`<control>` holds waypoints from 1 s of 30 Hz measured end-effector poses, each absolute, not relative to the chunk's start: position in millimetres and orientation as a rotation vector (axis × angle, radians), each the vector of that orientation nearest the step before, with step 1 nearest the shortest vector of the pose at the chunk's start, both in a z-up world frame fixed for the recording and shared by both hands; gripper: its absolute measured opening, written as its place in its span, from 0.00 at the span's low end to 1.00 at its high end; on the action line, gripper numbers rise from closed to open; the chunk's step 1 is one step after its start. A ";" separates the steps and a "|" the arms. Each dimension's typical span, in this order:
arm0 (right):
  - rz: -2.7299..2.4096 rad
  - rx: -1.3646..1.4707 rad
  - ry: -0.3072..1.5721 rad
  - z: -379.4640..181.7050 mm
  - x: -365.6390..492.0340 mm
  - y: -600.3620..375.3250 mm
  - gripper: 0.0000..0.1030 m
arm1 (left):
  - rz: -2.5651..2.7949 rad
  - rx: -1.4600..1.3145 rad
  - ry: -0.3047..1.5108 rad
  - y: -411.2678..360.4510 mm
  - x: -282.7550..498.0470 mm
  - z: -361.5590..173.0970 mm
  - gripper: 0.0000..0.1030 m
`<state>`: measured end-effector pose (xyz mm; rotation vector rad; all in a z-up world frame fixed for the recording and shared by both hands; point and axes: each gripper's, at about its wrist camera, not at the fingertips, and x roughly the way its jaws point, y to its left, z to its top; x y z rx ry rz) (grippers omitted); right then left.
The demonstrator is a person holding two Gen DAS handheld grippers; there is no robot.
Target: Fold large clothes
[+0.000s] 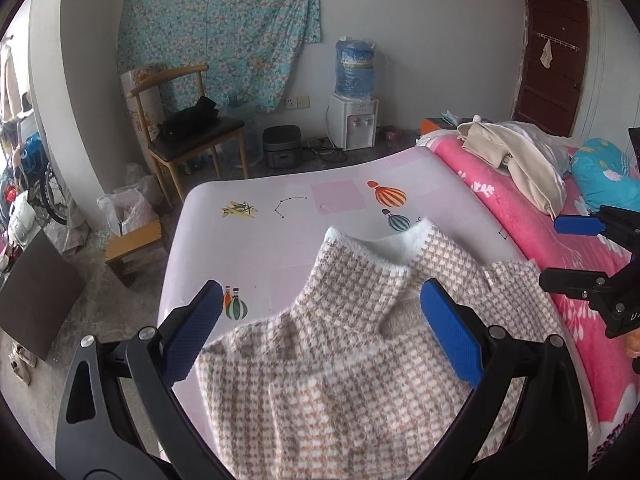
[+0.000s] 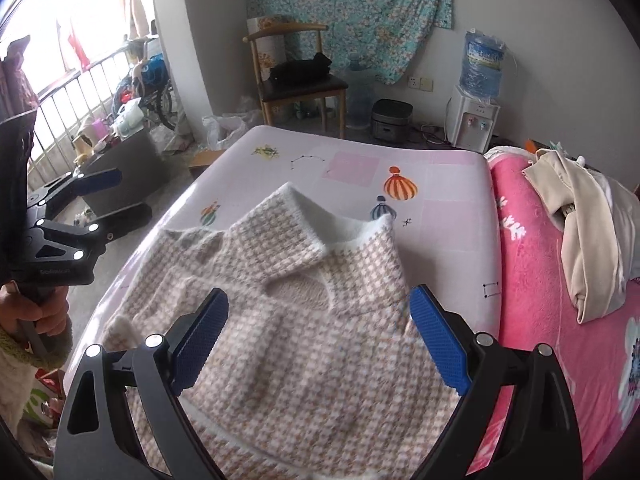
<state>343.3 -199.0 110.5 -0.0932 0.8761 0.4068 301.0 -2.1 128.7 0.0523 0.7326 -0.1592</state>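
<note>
A beige-and-white houndstooth garment (image 1: 332, 360) (image 2: 304, 320) with a white fuzzy collar lies spread on a pale mat (image 1: 260, 240) (image 2: 440, 176) printed with balloons, collar pointing away from me. My left gripper (image 1: 320, 300) hovers open over the garment's left shoulder, nothing between its blue pads (image 1: 452, 332). My right gripper (image 2: 316, 308) hangs open above the garment's middle, pads (image 2: 438, 340) apart and empty. Each gripper also shows in the other view: the right gripper (image 1: 560, 250) at the right edge, the left gripper (image 2: 124, 194) at the left, held by a hand (image 2: 36, 312).
A pink flowered blanket (image 1: 532, 232) (image 2: 540, 280) covers the bed to the right, with a cream garment (image 1: 516, 160) (image 2: 592, 232) piled on it. Beyond the mat stand a wooden chair (image 1: 188, 128), a water dispenser (image 1: 354, 120) and a low stool (image 1: 132, 248).
</note>
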 end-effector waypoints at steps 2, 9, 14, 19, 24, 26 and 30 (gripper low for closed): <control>0.379 -0.075 0.888 105.9 371.8 -202.7 0.87 | -0.165 0.013 0.763 -0.7 329.7 116.7 0.92; 0.337 0.028 1.029 57.6 471.4 -210.2 0.82 | -0.244 -0.109 0.856 -6.8 415.5 66.3 0.90; 0.317 0.125 1.132 13.6 519.8 -216.8 0.69 | -0.266 -0.131 0.913 -21.8 457.8 33.1 0.74; 0.331 0.203 1.210 -23.2 543.8 -219.0 0.50 | -0.244 -0.109 0.994 -32.7 481.6 -0.3 0.57; 0.340 0.209 1.237 -37.4 542.2 -216.9 0.17 | -0.263 -0.119 1.010 -30.7 480.8 -7.5 0.36; 0.355 0.192 1.214 -28.2 534.9 -213.8 0.13 | -0.269 -0.096 0.999 -32.3 474.2 -1.1 0.26; 0.379 0.099 1.156 1.3 513.1 -203.2 0.12 | -0.322 -0.030 0.976 -36.5 449.6 22.3 0.16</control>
